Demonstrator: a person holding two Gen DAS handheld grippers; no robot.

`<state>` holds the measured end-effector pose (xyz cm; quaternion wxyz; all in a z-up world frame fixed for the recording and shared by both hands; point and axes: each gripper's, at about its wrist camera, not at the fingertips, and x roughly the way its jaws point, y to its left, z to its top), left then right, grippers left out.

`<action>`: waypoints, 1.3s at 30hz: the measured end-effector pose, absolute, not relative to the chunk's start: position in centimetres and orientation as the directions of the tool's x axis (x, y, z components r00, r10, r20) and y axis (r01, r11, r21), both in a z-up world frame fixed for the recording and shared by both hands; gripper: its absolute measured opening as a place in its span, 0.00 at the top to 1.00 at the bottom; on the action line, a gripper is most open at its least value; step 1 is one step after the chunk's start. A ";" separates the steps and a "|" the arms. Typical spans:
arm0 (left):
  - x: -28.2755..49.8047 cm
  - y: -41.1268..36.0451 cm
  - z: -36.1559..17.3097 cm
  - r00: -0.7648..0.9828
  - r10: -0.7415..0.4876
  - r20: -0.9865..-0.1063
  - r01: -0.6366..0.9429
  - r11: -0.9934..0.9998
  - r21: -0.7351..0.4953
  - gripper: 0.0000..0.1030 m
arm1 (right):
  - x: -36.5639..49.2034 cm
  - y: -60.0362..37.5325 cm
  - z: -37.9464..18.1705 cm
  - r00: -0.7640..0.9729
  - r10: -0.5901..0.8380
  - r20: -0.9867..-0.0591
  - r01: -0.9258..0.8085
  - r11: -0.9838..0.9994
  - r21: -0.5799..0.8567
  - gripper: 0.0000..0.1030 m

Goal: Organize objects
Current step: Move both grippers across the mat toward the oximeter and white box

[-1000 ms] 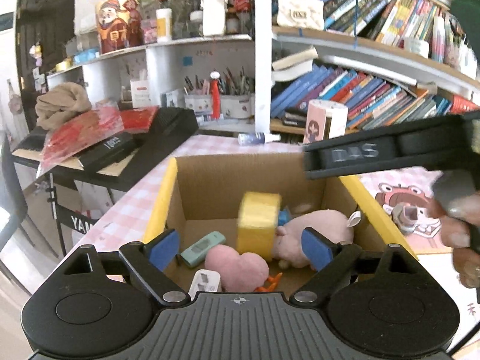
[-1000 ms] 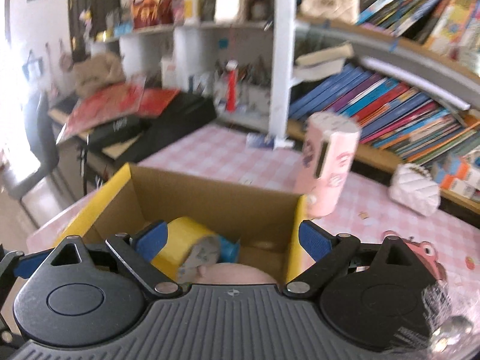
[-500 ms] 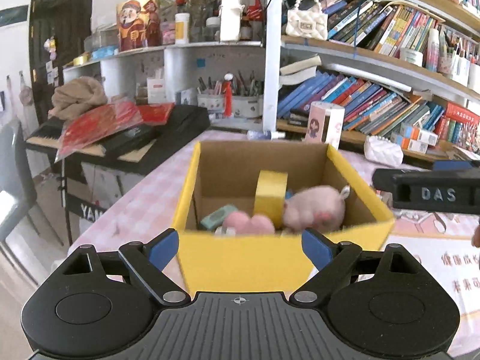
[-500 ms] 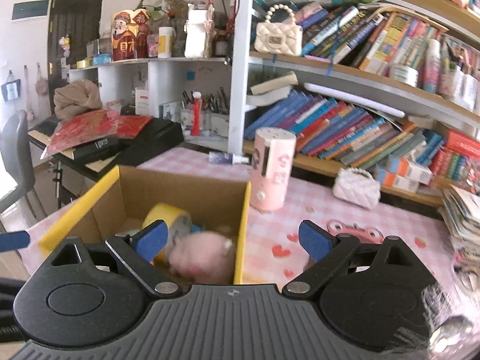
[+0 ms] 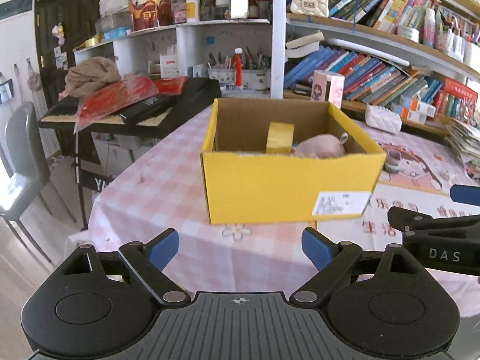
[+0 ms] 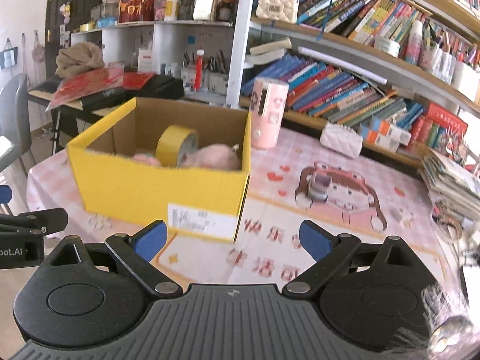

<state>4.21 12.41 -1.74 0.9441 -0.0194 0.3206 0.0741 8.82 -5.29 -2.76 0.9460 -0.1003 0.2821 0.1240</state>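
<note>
A yellow cardboard box [image 5: 285,186] [image 6: 144,186] stands on the pink checked tablecloth [image 5: 156,192]. Inside it I see a yellow tape roll [image 5: 279,138] [image 6: 175,145] standing on edge and a pink plush toy [image 5: 319,148] [image 6: 214,157]; the rest of its contents is hidden by the front wall. My left gripper [image 5: 240,247] is open and empty, well short of the box's front. My right gripper [image 6: 232,240] is open and empty too, in front of the box's right corner. Each gripper shows at the edge of the other's view.
A pink cylinder [image 6: 268,111] stands behind the box. A white quilted purse [image 6: 340,142] and a small toy [image 6: 318,186] lie on the table to the right, with a paper stack [image 6: 453,180] farther right. Bookshelves rise behind; a keyboard [image 5: 135,111] and chair [image 5: 21,162] stand left.
Both grippers have drawn back from over the box toward the near table edge. The box, seen from above earlier, now stands farther off with its front wall showing. Both stay open.
</note>
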 end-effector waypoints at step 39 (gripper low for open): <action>4.1 3.2 -2.7 0.763 -0.157 -0.627 0.217 0.976 0.019 0.11 | 2.9 -14.9 -4.2 0.788 -0.118 -0.604 0.060 0.991 -0.115 0.07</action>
